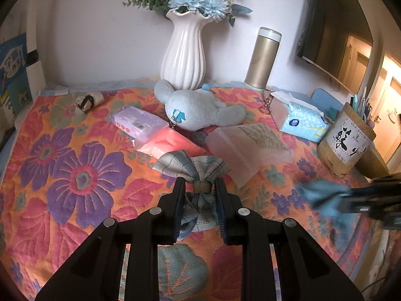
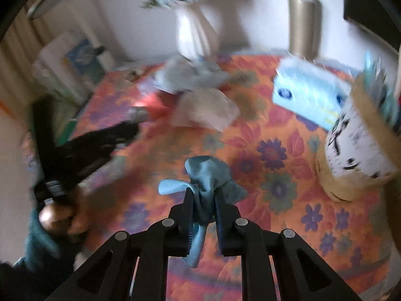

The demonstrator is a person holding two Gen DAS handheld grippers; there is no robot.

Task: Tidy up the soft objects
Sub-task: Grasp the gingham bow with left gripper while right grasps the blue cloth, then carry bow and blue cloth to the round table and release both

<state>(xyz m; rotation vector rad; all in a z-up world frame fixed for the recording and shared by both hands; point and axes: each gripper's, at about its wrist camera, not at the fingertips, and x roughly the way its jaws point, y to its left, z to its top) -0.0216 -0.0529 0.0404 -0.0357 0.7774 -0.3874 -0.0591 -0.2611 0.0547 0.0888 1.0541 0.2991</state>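
Left tongs (image 1: 199, 184) clamped on a plaid scarf (image 1: 198, 170) above the flowered tabletop (image 1: 75, 175), right tongs (image 2: 203, 195) gripping a blue cloth (image 2: 208, 175), stuffed toy (image 1: 200, 110) near a white vase (image 1: 184, 55)

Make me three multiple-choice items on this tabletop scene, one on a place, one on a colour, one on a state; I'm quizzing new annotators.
1. Where does the grey plush toy lie?
A. in front of the white ribbed vase
B. inside the brown paper pen holder
C. on top of the blue tissue pack

2. What colour is the cloth in the right gripper?
A. red
B. plain light blue
C. yellow

3. What is the left gripper doing?
A. open over bare table
B. closed on the gold flask
C. closed on the plaid grey-blue scarf with a ring

Answers: 1 A, the toy rests at the vase's base. 2 B, blue fabric bunches between the fingers. 3 C, both fingers press the scarf's ringed waist.
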